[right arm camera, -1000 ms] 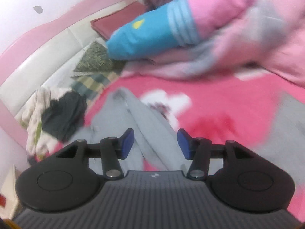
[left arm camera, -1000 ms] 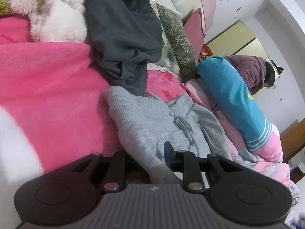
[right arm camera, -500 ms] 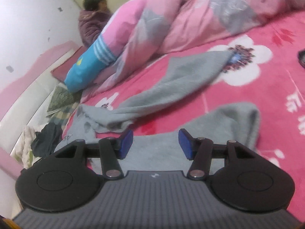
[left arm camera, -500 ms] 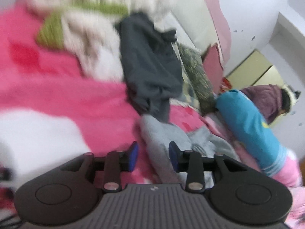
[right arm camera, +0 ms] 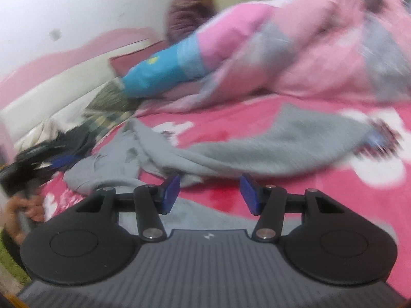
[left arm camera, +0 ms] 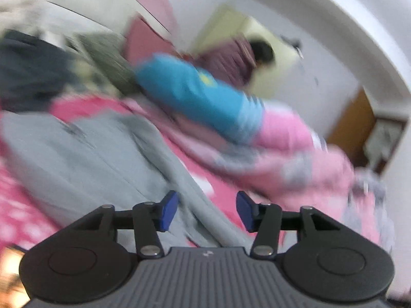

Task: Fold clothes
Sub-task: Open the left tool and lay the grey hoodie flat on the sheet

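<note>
A grey hoodie point(left arm camera: 90, 154) lies crumpled on the pink flowered blanket point(right arm camera: 257, 118), with one sleeve point(right arm camera: 269, 146) stretched to the right. My left gripper point(left arm camera: 206, 206) hovers over the hoodie's edge. Its jaws are opening and nothing is pinched between the blue pads. My right gripper point(right arm camera: 210, 193) hangs just in front of the sleeve and above another fold of grey cloth point(right arm camera: 205, 215). Its jaws are closing a little, still apart, and grip nothing. Both views are blurred by motion.
A rumpled pink and grey quilt point(right arm camera: 295, 51) with a blue end point(left arm camera: 192, 95) fills the far side of the bed. Dark clothes point(left arm camera: 25, 77) and pillows pile up by the headboard. A person in purple point(right arm camera: 190, 18) stands beyond. A hand point(right arm camera: 25, 210) shows at the left edge.
The left gripper was shut on the grey hoodie's cloth; it let go, opened, and swung up and right. The right gripper dropped closer to the sleeve.
</note>
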A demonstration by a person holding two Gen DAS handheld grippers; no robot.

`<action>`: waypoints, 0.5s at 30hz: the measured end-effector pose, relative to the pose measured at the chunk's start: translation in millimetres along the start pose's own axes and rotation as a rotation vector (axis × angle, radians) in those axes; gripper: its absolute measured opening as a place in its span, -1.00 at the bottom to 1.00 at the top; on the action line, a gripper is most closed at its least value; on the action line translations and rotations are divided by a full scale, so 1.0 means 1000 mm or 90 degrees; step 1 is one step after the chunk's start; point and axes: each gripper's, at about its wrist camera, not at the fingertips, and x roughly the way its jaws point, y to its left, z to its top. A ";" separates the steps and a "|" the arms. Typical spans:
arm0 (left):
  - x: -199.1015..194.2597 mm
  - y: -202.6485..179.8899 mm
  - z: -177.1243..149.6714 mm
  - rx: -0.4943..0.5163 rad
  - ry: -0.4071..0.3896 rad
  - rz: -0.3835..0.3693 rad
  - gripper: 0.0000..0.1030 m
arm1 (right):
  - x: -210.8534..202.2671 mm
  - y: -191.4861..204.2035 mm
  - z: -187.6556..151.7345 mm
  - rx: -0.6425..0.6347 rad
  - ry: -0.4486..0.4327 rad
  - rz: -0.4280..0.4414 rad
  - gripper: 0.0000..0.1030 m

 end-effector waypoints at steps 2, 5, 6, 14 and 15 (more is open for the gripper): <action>0.028 -0.011 -0.015 0.018 0.035 -0.009 -0.32 | 0.022 0.014 0.013 -0.048 0.004 0.021 -0.06; 0.052 -0.008 -0.032 0.027 0.082 -0.006 -0.51 | 0.067 0.037 0.035 -0.117 0.029 0.062 -0.07; 0.056 -0.005 -0.037 0.027 0.092 -0.005 -0.51 | 0.083 0.044 0.042 -0.136 0.038 0.073 -0.07; 0.075 0.016 -0.063 0.010 0.132 -0.009 -0.64 | 0.264 0.082 0.090 -0.102 0.225 0.131 -0.02; 0.075 0.017 -0.064 0.008 0.131 -0.012 -0.64 | 0.286 0.084 0.091 -0.099 0.261 0.129 -0.01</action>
